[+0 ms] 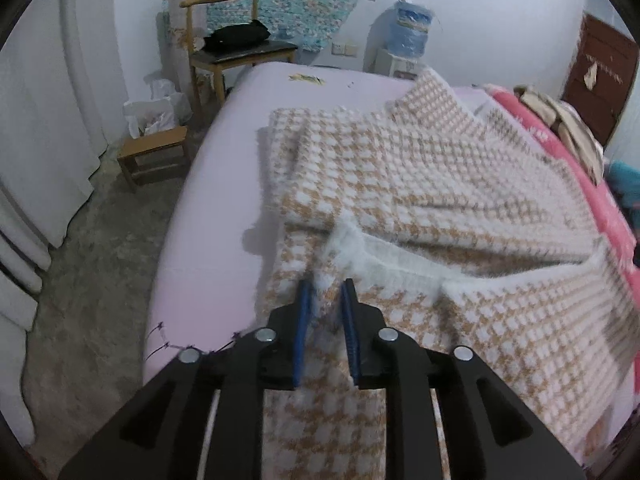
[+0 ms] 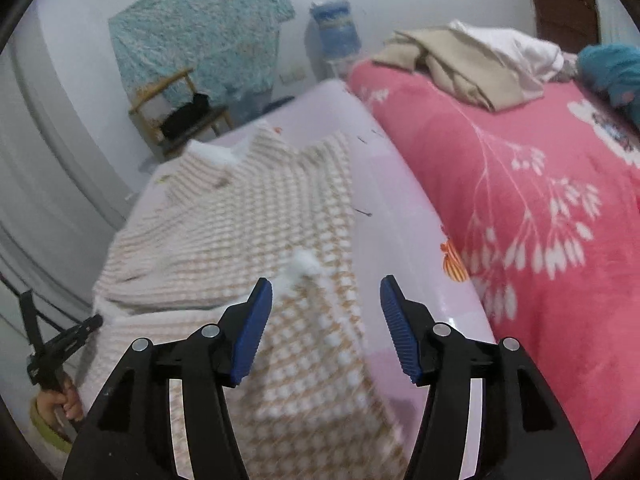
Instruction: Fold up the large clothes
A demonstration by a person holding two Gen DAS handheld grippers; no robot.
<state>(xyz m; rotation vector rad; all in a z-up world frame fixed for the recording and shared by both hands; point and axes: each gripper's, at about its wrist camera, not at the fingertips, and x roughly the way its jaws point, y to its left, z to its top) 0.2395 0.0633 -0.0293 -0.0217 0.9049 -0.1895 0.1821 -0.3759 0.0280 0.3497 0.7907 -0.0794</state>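
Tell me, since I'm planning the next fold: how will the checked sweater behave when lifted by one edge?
The checked sweater likely flops and drapes; it already lies in soft folds. Its fuzzy knit probably grips well. It looks thick, so perhaps weighty.

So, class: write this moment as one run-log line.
left gripper: open, jaws narrow, over sweater | right gripper: open, nothing held | sweater: partly folded on lilac sheet | step: fold unfinished
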